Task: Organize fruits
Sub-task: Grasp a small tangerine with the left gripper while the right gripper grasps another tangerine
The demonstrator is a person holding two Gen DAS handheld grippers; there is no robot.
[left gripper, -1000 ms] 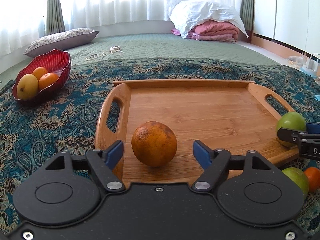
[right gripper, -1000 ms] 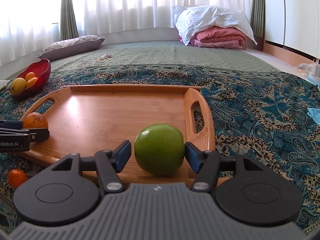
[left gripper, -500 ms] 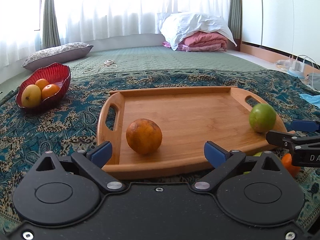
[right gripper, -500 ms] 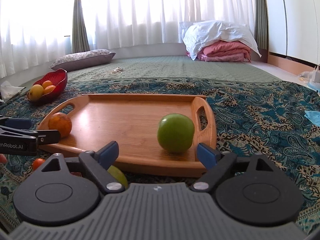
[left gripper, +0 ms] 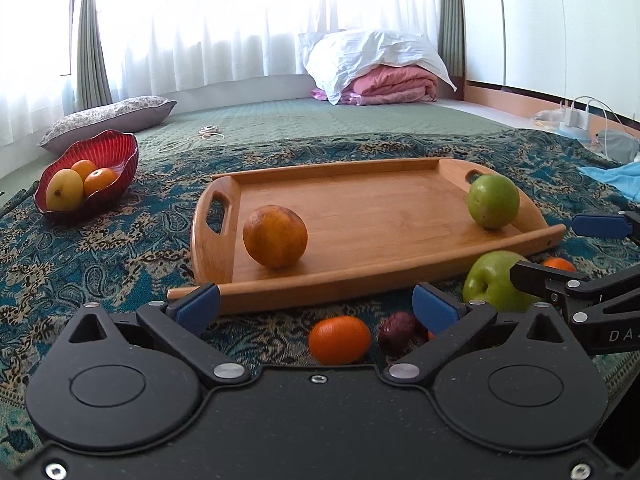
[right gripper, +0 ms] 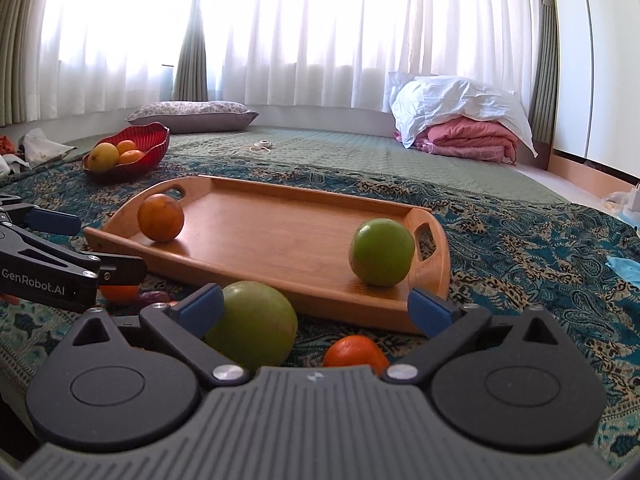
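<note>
A wooden tray (left gripper: 360,216) (right gripper: 280,232) lies on the patterned cloth. On it sit an orange (left gripper: 275,236) (right gripper: 160,217) at the left and a green fruit (left gripper: 493,201) (right gripper: 382,252) at the right. In front of the tray lie a second green fruit (left gripper: 494,284) (right gripper: 252,326), small tangerines (left gripper: 340,339) (right gripper: 354,354) and a dark plum (left gripper: 398,332). My left gripper (left gripper: 316,304) is open and empty, just short of the tray. My right gripper (right gripper: 316,306) is open and empty, with the loose green fruit by its left finger.
A red bowl (left gripper: 116,160) (right gripper: 148,138) with a yellow fruit and oranges stands at the far left. A pillow (left gripper: 108,118), white cables (left gripper: 200,136) and folded pink and white bedding (left gripper: 380,68) lie behind. Chargers and blue cloth (left gripper: 616,176) are at the right.
Both grippers opened and drew back from the tray, leaving the orange and the green fruit on it. The loose fruits in front of the tray came into view.
</note>
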